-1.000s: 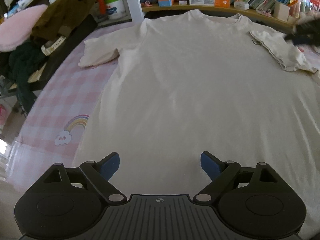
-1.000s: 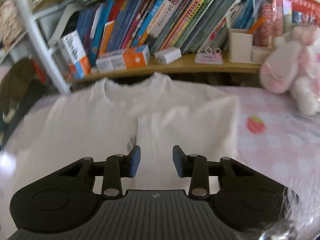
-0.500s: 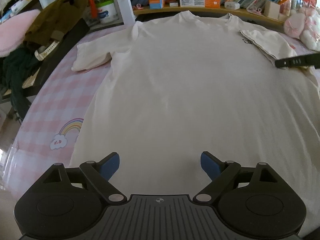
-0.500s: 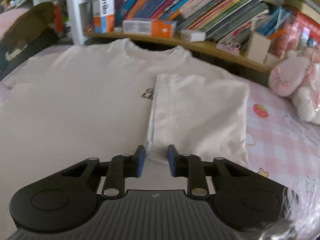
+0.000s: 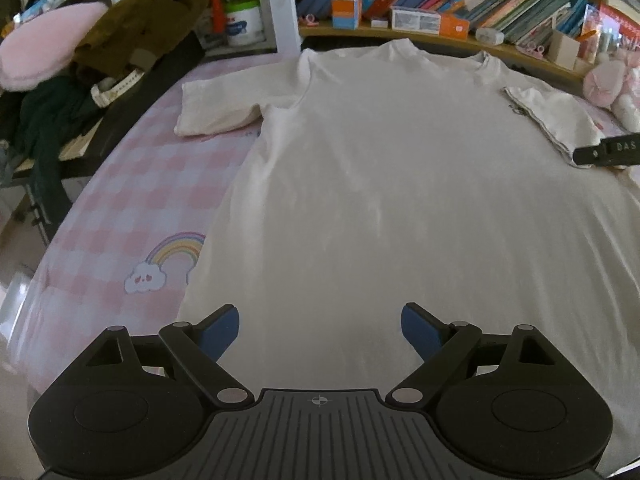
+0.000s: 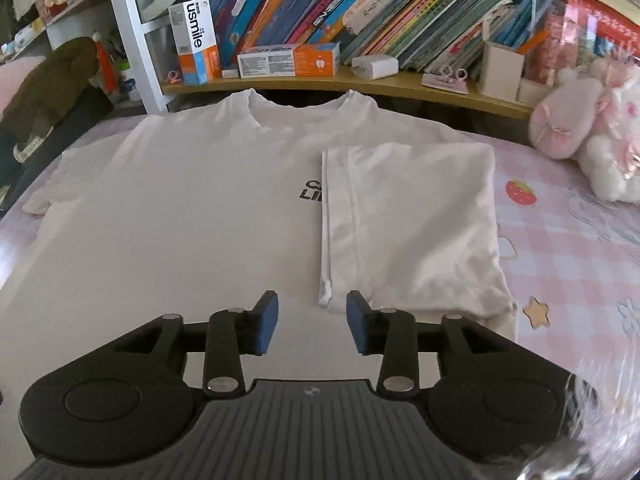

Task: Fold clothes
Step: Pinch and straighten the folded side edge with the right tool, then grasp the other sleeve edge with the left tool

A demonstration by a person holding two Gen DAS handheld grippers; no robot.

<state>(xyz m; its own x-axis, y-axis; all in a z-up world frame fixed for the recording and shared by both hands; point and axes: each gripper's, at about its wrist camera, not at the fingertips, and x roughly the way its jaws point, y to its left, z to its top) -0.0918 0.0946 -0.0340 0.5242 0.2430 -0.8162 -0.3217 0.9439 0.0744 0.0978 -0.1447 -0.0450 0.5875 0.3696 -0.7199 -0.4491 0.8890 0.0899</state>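
A white T-shirt point(image 5: 380, 200) lies flat, front up, on a pink checked bed sheet point(image 5: 132, 200), with its collar toward the bookshelf. Its right sleeve point(image 6: 412, 224) is folded inward over the chest and covers part of a black print point(image 6: 310, 192). The other sleeve point(image 5: 216, 108) is spread out to the left. My left gripper point(image 5: 320, 328) hovers open and wide over the hem, holding nothing. Just short of the folded sleeve's near corner, my right gripper point(image 6: 312, 320) stands open and empty. One black finger point(image 5: 608, 150) of it shows at the right edge of the left wrist view.
A wooden shelf point(image 6: 360, 80) with books and boxes runs along the head of the bed. Pink plush toys point(image 6: 592, 128) sit at the right. A brown coat point(image 5: 140, 32), a pink cushion point(image 5: 44, 44) and a dark table point(image 5: 132, 92) stand beyond the bed's left edge.
My right gripper pulled back toward me along the folded sleeve; its fingers narrowed, then opened again, and the sleeve corner now lies free in front of them. My left gripper rose slightly.
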